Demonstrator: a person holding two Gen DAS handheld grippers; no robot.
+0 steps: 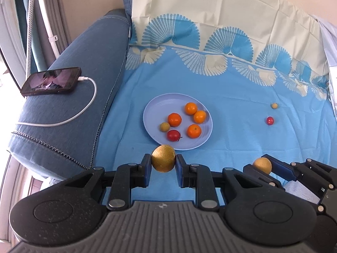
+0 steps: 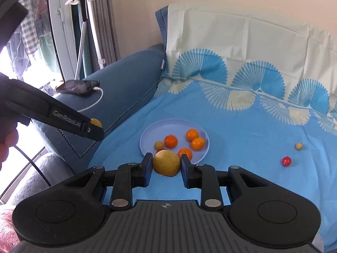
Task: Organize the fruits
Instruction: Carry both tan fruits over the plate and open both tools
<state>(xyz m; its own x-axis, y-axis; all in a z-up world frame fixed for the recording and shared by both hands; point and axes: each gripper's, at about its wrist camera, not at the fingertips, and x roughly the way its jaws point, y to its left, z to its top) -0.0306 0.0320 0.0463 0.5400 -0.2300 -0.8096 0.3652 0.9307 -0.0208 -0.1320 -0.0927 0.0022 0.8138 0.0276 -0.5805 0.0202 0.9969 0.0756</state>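
Your left gripper (image 1: 163, 162) pinches one pear (image 1: 163, 161) — your right gripper (image 2: 166, 164) pinches another pear (image 2: 166, 163), both near the plate (image 1: 151, 109).

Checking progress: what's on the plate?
On the plate: four oranges, one red fruit, one small yellowish fruit. The held pear hides the near rim.

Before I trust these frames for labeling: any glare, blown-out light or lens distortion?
Left wrist view: phone screen reflects glare, fisheye bends the sofa arm. Right wrist view: window at left is blown out, corners vignette dark; plate stays sharp.
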